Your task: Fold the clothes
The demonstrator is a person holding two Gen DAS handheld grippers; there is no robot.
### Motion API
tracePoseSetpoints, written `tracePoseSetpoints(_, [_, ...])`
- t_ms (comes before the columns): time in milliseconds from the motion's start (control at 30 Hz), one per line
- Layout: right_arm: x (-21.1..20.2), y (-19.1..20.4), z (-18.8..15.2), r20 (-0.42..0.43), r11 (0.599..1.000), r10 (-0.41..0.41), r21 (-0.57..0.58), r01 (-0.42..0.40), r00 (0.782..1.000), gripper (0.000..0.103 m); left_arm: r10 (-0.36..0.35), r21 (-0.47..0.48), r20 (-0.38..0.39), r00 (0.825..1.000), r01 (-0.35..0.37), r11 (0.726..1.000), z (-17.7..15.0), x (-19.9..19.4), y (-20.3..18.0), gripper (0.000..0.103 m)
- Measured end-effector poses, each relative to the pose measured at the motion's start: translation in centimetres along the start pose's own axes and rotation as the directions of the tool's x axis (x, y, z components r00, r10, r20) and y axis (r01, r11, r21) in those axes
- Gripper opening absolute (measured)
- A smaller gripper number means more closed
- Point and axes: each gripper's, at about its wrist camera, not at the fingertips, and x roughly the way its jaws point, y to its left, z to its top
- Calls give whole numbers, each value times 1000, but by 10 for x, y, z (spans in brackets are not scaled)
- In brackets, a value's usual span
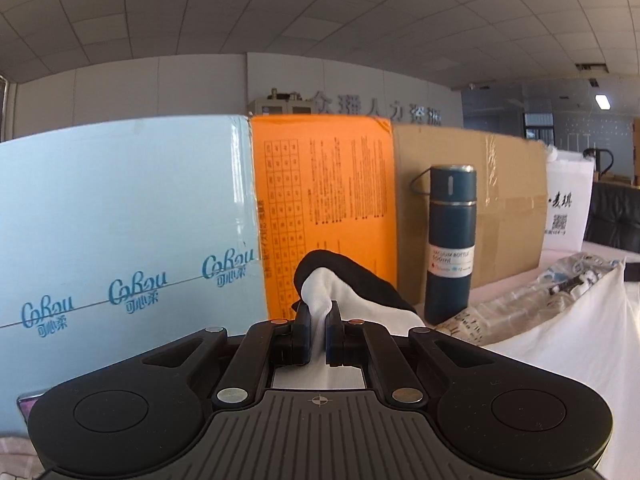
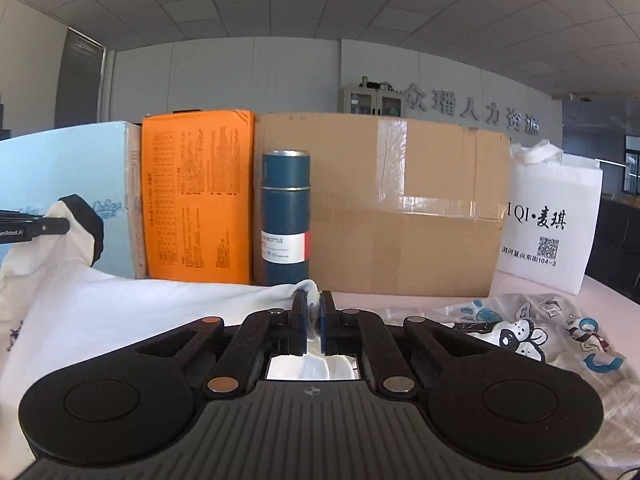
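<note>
Left wrist view: left tongs [image 1: 318,320] are pinched narrow on a fold of the white garment [image 1: 320,296], w/ a black cuff or trim [image 1: 344,272] bunched just past the tips. The cloth is lifted off the bench; more white fabric rises at far right [image 1: 580,340], so the garment's long axis runs roughly left-right across the view. Behind: a pale blue box [image 1: 120,220] printed "CoRou" three times w/ Chinese characters under each, an orange box [image 1: 324,200] w/ a table and fine print too small to read, a taped cardboard box [image 1: 500,200], and a dark teal flask [image 1: 450,248] upright, label reading "VACUUM BOTTLE". A white bag [image 1: 566,208] w/ a QR code stands at right. Grey wall, raised Chinese lettering, tiled ceiling.

Right wrist view: right tongs [image 2: 313,316] are also closed narrow on a white edge of the same garment [image 2: 140,312], which stretches leftward and up to the left tongs [image 2: 66,225], black trim [image 2: 90,220] beside them. Flask [image 2: 285,216] stands just beyond the tips, touching nothing. Bag [image 2: 552,220] reads "QI·麦琪" w/ QR code and an address line. A clear printed plastic wrapper [image 2: 520,332] w/ cartoon figures lies on the pale pinkish bench [image 2: 612,292] at right. Office room, cabinet by back wall.
</note>
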Motion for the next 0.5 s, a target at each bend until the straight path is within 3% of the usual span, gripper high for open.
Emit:
tracePoseSetpoints(100, [41,2,-6,-61,999,-38,-17,37,997,5,40,39,-83,996,-37,999,-13,36,-15,5])
tracePoseSetpoints(200, [82,2,-20,-161,998,-52,-29,48,986,5,63,96,-207,976,-44,994,-34,69,-28,7])
tracePoseSetpoints(267, [103,3,-30,-236,998,-51,-47,41,970,5,95,148,-250,964,-59,987,-44,79,-35,17])
tracePoseSetpoints(333, [116,4,-38,-296,998,-49,-56,33,954,6,110,148,-231,967,-77,986,-40,75,-31,26])
tracePoseSetpoints(367, [120,3,-40,-319,998,-47,-52,33,947,6,117,148,-222,968,-85,985,-38,72,-29,43])
tracePoseSetpoints(400, [124,2,-42,-341,998,-46,-47,32,939,11,125,148,-212,969,-94,984,-36,70,-27,71])
tracePoseSetpoints(433, [123,0,-42,-345,998,-65,-41,54,936,25,132,148,-202,970,-103,984,-33,68,-25,81])
tracePoseSetpoints(500, [122,-5,-41,-341,995,-102,-33,96,934,46,147,147,-183,972,-120,982,-29,64,-21,84])
